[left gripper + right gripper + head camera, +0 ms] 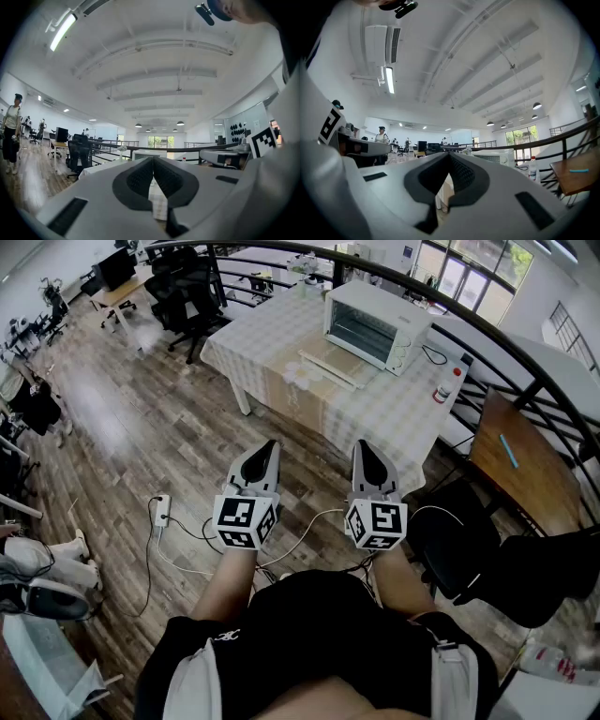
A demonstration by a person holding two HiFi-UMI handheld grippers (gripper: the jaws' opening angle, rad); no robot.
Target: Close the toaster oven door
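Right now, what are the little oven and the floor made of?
The toaster oven looks like white painted metal: smooth, boxy and slightly shiny. The floor looks like wood planks, going by its streaky brown grain, though it may be laminate.

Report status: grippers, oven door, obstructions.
Left gripper shut, empty; right gripper shut, empty; both short of table. Toaster oven door down, open. Red-capped bottle right of oven, off door.

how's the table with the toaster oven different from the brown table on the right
The toaster oven table is pale and checked; the brown table is bare wood. The first carries a white toaster oven, door open, and a bottle; the second shows just a small blue item. Both look rectangular.
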